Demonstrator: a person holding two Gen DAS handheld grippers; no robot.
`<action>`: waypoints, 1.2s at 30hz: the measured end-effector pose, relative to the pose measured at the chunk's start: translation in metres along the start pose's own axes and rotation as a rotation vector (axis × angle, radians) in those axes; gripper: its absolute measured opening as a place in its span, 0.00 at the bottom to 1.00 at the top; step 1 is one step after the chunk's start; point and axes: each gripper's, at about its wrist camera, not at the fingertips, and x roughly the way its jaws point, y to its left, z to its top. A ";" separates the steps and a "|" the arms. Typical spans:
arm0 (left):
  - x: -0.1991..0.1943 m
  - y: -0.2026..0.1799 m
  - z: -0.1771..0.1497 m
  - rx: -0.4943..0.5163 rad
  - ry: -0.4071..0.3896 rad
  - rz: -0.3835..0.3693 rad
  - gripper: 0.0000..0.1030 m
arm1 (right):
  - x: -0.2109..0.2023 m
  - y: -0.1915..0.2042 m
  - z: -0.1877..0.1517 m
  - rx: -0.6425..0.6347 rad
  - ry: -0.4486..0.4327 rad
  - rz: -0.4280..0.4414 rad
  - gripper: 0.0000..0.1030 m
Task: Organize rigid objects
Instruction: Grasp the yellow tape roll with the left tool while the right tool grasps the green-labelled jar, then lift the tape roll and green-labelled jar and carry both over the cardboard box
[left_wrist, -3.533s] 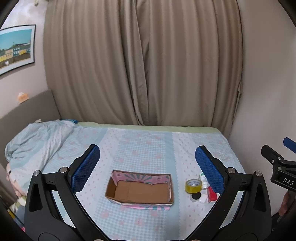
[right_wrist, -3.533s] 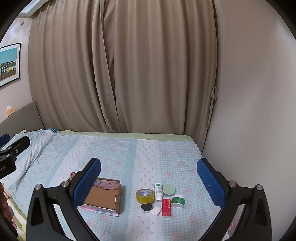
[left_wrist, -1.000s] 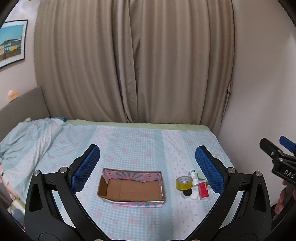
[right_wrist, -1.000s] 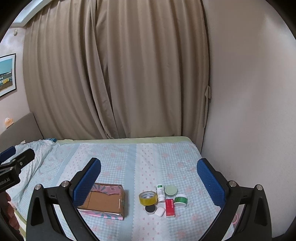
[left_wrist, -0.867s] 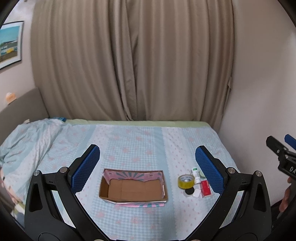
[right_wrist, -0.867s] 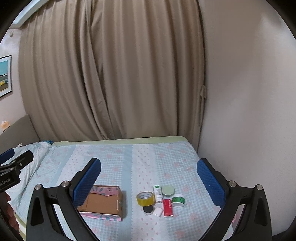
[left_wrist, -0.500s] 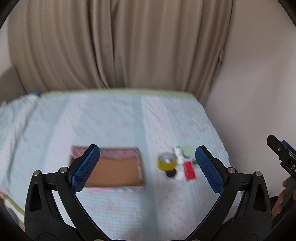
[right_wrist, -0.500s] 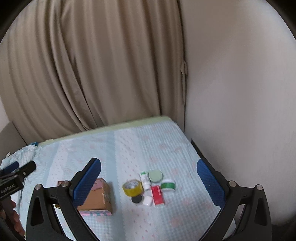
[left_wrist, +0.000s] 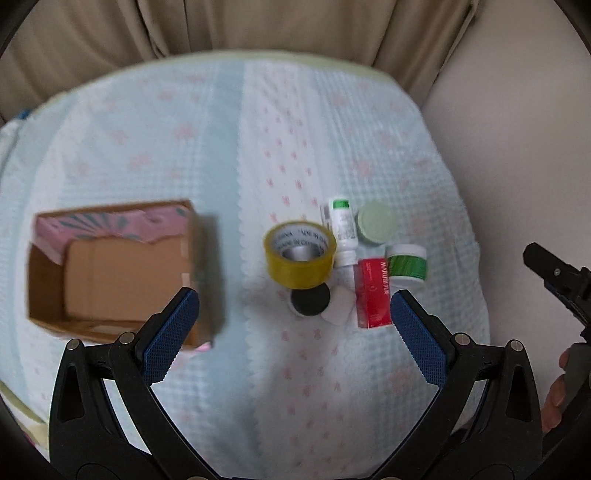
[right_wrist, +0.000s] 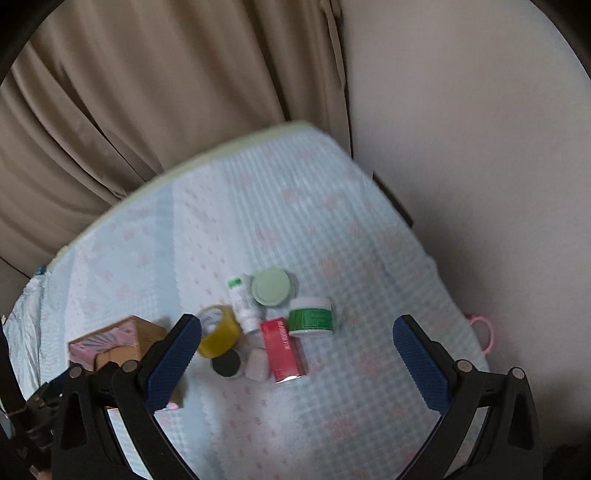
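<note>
Left wrist | tape roll (left_wrist: 300, 258) beyond open left tool (left_wrist: 293, 325), apart

Home bedroom. Bed (left_wrist: 258, 369) fills most of view, covered in pale blue checked quilt with pink flower print, pale green edge at far side. Full-length beige curtains (right_wrist: 147, 92) hang in folds behind bed; plain off-white wall (right_wrist: 461, 129) on right, bed pushed close against it. Rumpled bedding at far left edge. Domestic odds lying on quilt: open cardboard box (left_wrist: 114, 266), yellow tape roll (left_wrist: 299, 258), small cosmetic jars and bottle clustered just beside it.
</note>
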 end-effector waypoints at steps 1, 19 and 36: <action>0.019 -0.002 0.002 -0.005 0.021 -0.003 0.99 | 0.015 -0.003 0.003 0.002 0.024 -0.001 1.00; 0.196 0.000 0.002 -0.022 0.035 0.018 0.99 | 0.222 -0.037 -0.014 0.109 0.280 0.102 0.97; 0.203 -0.001 0.010 0.008 0.020 -0.016 0.93 | 0.248 -0.045 -0.018 0.177 0.341 0.142 0.67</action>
